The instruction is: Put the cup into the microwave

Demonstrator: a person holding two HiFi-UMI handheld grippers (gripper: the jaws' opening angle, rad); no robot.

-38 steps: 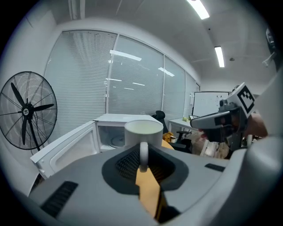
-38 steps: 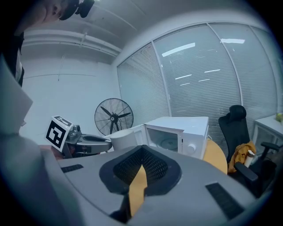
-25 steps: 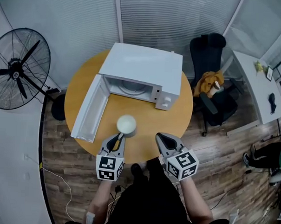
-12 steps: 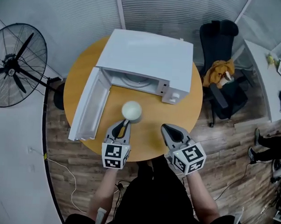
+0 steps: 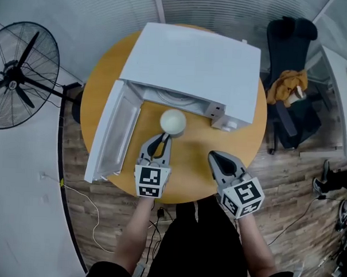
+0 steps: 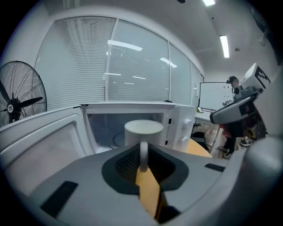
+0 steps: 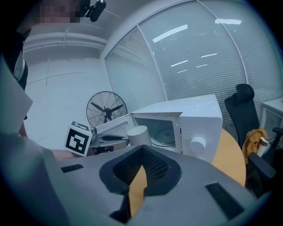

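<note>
Head view: round wooden table point(image 5: 187, 161) carries a white microwave point(image 5: 194, 61) with its door point(image 5: 110, 132) swung wide to the left. The white cup point(image 5: 173, 122) stands just before the open cavity; whether it rests on the tabletop or hangs barely off it cannot be told. The left gripper point(image 5: 163, 138) reaches the cup from the near side, while the right gripper point(image 5: 214, 158) hangs apart, to the right. Left gripper view: the jaws pinch the cup's thin handle point(image 6: 143, 154), cup upright, cavity dead ahead. Right gripper view: jaws pressed together, nothing between them; the turntable point(image 7: 164, 134) shows inside. Judgement: the step in hand is carrying the cup in. The cup is best kept level, with a firm hold so it cannot swing on the handle. It should be aimed at the cavity's middle, clear of the door and the knob panel point(image 5: 223, 117).
</note>
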